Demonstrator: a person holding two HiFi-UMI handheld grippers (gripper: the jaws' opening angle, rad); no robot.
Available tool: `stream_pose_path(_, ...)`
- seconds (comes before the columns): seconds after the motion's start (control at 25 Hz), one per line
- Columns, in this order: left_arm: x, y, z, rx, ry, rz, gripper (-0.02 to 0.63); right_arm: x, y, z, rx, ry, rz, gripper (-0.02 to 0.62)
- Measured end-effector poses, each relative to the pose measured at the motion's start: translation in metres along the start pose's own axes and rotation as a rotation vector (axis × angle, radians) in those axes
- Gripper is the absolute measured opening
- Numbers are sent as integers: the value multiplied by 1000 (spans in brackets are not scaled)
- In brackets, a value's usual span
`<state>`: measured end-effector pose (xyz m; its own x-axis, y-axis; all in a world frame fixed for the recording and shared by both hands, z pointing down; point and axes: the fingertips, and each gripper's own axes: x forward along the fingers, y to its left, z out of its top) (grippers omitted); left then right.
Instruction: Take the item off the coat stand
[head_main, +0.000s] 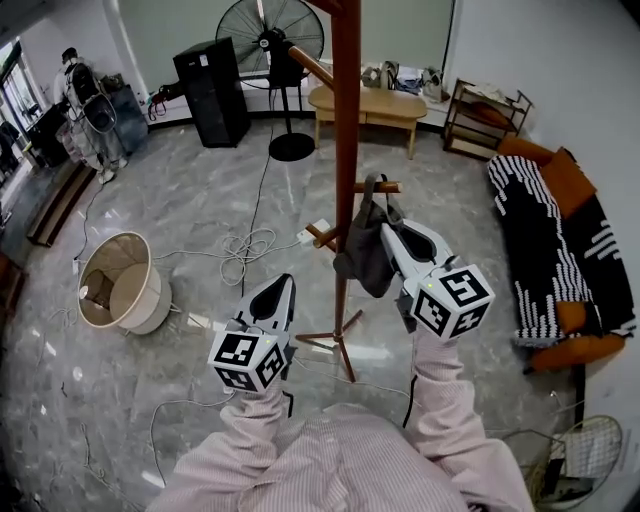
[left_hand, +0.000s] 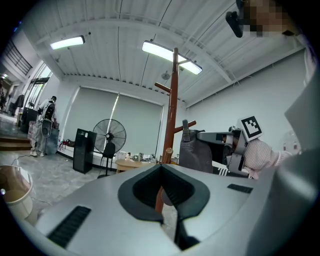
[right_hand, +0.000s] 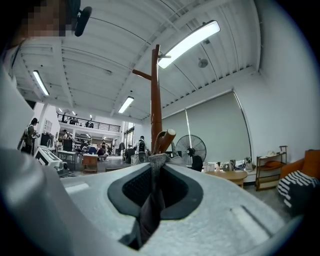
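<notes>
Wooden coat stand (head_main: 346, 100), matt cloth item (head_main: 363, 262)

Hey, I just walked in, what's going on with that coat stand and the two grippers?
A person holds a gripper in each hand in front of a wooden coat stand. The right gripper is clamped on a grey cloth item, which hangs by its loop from a side peg and is not yet off it. The left gripper is lower, beside the stand, with nothing between its jaws.

You work in bright, even light. Above your right gripper (right_hand: 152, 192) one ceiling tube (right_hand: 190, 44) glares white; above your left gripper (left_hand: 165, 200), two more. Every view bends at its edges, with dark corners. Shadows stay faint.
</notes>
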<state>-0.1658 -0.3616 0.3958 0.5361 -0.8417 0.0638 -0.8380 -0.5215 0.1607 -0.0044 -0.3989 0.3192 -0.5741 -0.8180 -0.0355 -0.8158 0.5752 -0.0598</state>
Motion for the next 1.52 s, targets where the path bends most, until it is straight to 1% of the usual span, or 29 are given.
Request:
stream_pose_path(0.4,-6,-12,5,-3,-3,-35,2,-21,-1,20,-12,-33,-51,31)
stream_pose_path(0.56,-9,-20,2,1,-3,-47,2,-34,-2,21,-13,-46,-68,31)
stream_pose_path(0.84,-12,-31,-3,9,5,-52,2,-56,-11,20,25,-85,-98,31)
stream_pose_path(1.16,-20,-38,-4,11,8,-32,2,-80,-16,11,81,-114,-111,31)
stream_pose_path(1.4,-30,-43,-11,18,0,18,2,-99,-16,-15,117,-102,-101,31)
stream_pose_path(1.52,-35,-47,-19,16,6,37,2,-105,-13,-26,117,-94,-86,31)
